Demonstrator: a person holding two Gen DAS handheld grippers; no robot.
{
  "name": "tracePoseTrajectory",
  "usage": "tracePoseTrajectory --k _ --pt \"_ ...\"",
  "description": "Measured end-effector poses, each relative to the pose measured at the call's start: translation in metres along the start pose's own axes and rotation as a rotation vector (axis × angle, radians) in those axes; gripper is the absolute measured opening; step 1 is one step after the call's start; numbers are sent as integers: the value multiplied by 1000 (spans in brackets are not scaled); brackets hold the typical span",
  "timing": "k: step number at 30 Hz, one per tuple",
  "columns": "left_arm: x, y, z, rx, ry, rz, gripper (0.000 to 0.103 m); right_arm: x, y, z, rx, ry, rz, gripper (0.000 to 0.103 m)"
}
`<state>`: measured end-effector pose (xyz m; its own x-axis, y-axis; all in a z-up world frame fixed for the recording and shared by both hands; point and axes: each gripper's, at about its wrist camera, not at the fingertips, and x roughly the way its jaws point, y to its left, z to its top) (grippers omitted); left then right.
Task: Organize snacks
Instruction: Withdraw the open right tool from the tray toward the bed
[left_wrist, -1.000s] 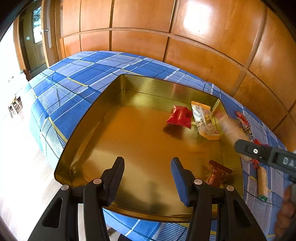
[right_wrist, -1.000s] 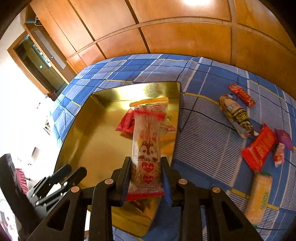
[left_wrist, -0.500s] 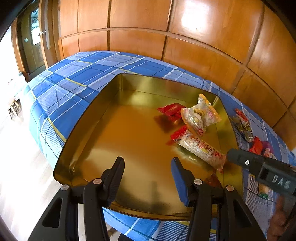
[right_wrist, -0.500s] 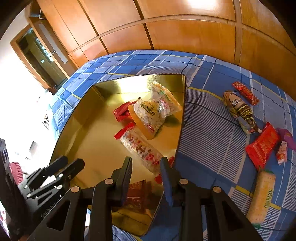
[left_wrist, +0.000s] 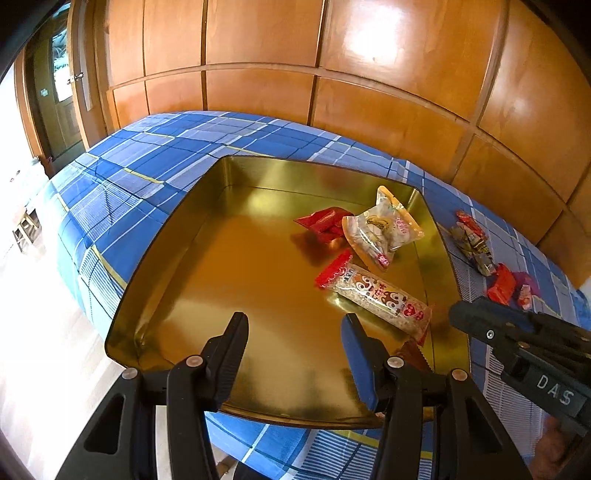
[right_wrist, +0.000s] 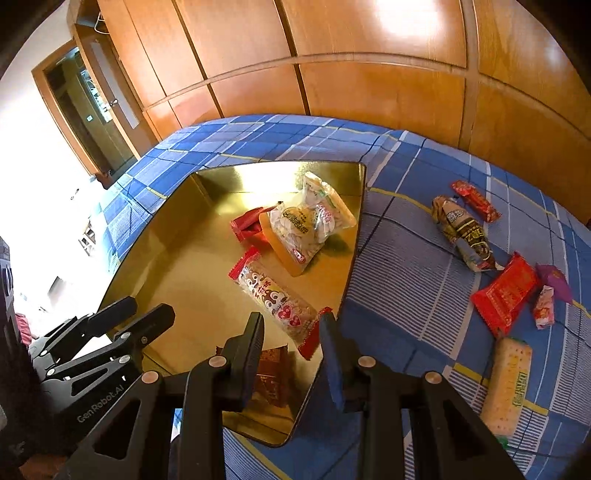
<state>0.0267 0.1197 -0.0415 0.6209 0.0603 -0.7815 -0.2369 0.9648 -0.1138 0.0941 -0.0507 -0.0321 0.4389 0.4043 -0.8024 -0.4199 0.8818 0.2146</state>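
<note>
Left wrist view: left gripper (left_wrist: 293, 325) over the near part of the gold tray (left_wrist: 177, 254), jaws apart, nothing between them. Inside the tray, toward its right wall: long clear squirrel-print packet (left_wrist: 376, 295) with red ends, clear seed pouch (left_wrist: 384, 229) beyond it, red packet (left_wrist: 325, 221) just beside the pouch, brown wrapper (left_wrist: 412, 352) at the near right corner. Right of the tray, on the blue plaid cloth (left_wrist: 140, 166), loose snacks lying.

Right wrist view: right gripper (right_wrist: 291, 325) above the tray's near right edge, jaws parted and gripping nothing, squirrel-print packet lying flat just beyond the tips. Right of the tray on the cloth: dark snack bag (right_wrist: 463, 232), flat red pack (right_wrist: 504, 291), cracker sleeve (right_wrist: 509, 384).
</note>
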Motion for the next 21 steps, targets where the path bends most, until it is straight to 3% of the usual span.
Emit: tracePoseTrajectory --k 21 --pt "-5 -20 -4 78 -12 -12 53 -25 -32 -17 69 -55 -63 33"
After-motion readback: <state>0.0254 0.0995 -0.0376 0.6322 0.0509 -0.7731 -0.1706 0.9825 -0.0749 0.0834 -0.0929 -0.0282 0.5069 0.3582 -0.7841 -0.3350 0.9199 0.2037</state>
